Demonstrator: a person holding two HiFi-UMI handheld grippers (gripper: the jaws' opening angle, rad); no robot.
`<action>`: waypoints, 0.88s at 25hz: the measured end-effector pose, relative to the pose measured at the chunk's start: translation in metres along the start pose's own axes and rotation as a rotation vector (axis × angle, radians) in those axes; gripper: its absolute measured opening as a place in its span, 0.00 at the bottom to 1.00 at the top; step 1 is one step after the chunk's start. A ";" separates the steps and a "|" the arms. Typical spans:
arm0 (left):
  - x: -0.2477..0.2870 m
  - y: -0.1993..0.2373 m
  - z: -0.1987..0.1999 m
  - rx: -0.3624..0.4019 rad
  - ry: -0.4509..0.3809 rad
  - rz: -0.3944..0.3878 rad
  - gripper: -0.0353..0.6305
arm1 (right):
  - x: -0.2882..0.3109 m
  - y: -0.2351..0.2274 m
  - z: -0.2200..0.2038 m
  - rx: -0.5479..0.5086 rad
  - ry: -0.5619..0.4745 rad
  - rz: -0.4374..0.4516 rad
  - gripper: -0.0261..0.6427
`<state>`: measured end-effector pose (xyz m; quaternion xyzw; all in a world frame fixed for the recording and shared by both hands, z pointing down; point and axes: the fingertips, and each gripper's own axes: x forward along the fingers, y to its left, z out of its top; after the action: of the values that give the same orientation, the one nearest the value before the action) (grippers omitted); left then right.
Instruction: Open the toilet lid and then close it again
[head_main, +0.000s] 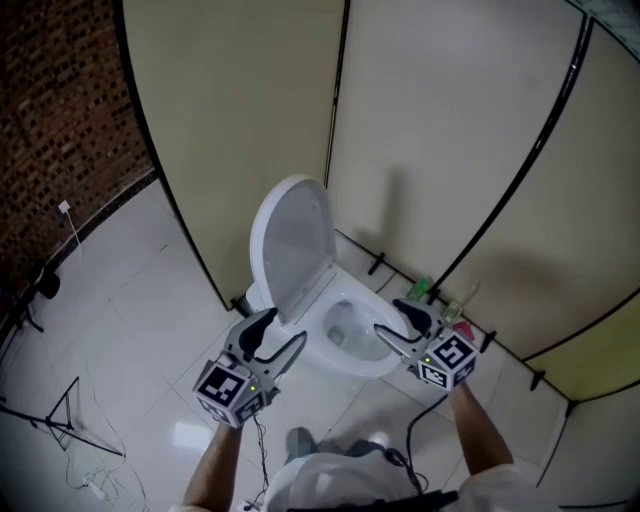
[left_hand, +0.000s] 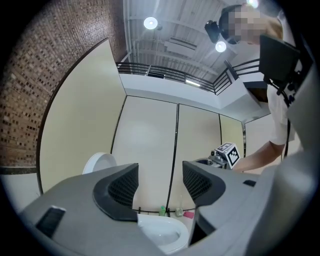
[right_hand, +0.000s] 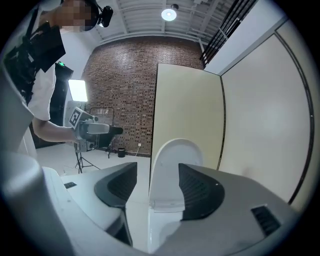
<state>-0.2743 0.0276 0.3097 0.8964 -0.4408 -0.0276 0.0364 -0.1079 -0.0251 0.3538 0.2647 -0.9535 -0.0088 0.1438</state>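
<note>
With the toilet lid stood up behind the bowl, the left hand-held gripper and right hand-held gripper are held wide and empty beside the bowl, probably for shutting it.

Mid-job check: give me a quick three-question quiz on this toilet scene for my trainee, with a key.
1. True or false: the toilet lid stands raised.
2. Multiple choice: the left hand-held gripper is A) shut on the lid, B) open with nothing held, C) out of every view.
3. Fill in: the wall at the head view's far left is made of ____.
Key: 1 true; 2 B; 3 brick.
</note>
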 end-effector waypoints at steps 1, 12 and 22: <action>0.003 0.005 0.002 0.005 0.000 0.011 0.46 | 0.007 -0.010 0.007 -0.022 0.000 0.020 0.43; 0.102 0.021 0.015 -0.006 0.046 0.218 0.46 | 0.090 -0.174 0.067 -0.353 0.076 0.396 0.43; 0.179 0.045 -0.004 -0.083 0.009 0.438 0.46 | 0.223 -0.236 0.082 -0.640 0.110 0.655 0.43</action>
<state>-0.1998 -0.1413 0.3149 0.7772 -0.6233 -0.0331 0.0803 -0.1952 -0.3460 0.3136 -0.1082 -0.9273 -0.2428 0.2636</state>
